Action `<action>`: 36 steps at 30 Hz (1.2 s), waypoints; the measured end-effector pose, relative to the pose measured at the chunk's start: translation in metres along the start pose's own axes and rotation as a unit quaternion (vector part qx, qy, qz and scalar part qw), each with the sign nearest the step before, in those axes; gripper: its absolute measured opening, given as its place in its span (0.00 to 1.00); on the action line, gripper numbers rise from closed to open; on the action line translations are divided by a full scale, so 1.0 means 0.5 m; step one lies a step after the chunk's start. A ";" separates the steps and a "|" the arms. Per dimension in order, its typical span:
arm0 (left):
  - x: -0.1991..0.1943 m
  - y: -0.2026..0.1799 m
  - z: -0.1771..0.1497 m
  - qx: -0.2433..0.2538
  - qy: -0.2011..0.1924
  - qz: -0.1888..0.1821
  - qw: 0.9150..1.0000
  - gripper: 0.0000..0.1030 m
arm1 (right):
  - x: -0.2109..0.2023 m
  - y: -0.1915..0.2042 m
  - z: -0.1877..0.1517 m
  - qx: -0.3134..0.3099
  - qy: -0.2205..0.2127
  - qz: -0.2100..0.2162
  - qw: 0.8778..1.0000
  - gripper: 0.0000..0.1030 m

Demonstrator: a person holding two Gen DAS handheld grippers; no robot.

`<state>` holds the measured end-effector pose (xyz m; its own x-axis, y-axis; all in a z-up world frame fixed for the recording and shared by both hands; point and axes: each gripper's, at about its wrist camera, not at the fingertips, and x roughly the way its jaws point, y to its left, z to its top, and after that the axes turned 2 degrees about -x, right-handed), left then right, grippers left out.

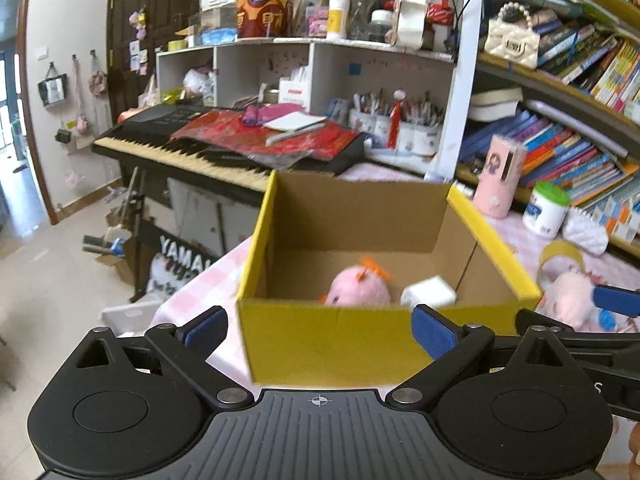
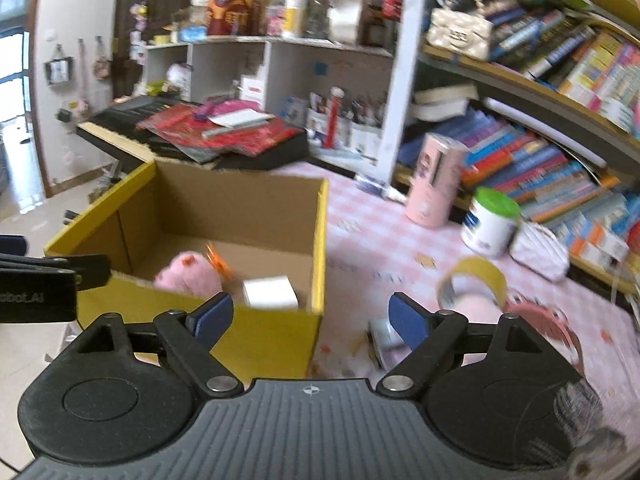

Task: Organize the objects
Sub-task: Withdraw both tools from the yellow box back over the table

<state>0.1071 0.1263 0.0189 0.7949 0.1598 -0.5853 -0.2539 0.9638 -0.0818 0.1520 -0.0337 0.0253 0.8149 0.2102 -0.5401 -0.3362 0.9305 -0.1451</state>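
The desk [image 2: 380, 216], under its pink checked cloth, filled the middle and right of both views, with a bookshelf [image 2: 540, 128] packed with books at the upper right and a keyboard [image 1: 192, 148] at the centre left. On the desk stood the yellow cardboard box [image 1: 340, 336], open at the top, centred in my left view and at the lower left of my right one. Inside it, low against the near wall, lay a pink plush toy [image 1: 358, 286] with a small white box [image 1: 430, 290] just beside it on the right. Out on the cloth at the lower right of my right view I saw a roll of yellow tape [image 2: 476, 280] standing on edge, near a second pink plush [image 2: 536, 320], and a small pale item [image 2: 384, 336] too blurred to name. A pink cylinder [image 2: 434, 180] and a green-lidded white jar [image 2: 490, 220] stood further back by the books. My left tongs [image 1: 320, 332] were spread wide in front of the box's near wall, holding nothing. My right tongs [image 2: 310, 320] were likewise spread and empty, just right of the box.
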 end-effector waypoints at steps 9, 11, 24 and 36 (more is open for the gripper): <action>-0.046 0.004 -0.073 0.034 0.032 0.013 0.999 0.96 | -0.032 0.044 -0.074 0.011 0.055 -0.064 0.996 0.96; -0.057 0.004 -0.087 0.047 0.036 0.016 0.998 0.96 | -0.045 0.058 -0.090 0.007 0.061 -0.063 0.996 0.96; -0.110 0.023 -0.152 0.077 0.062 0.023 0.995 0.97 | -0.117 0.110 -0.162 0.004 0.084 -0.071 0.994 0.98; -0.131 -0.013 -0.184 0.110 0.077 -0.016 0.991 0.96 | -0.172 0.089 -0.212 0.037 0.099 -0.105 0.989 1.00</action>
<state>0.0061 0.0898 -0.0167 0.7026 0.1092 -0.7031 -0.0891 0.9939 0.0654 0.0169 -0.0422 -0.0224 0.7519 -0.0470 -0.6576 -0.1271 0.9684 -0.2145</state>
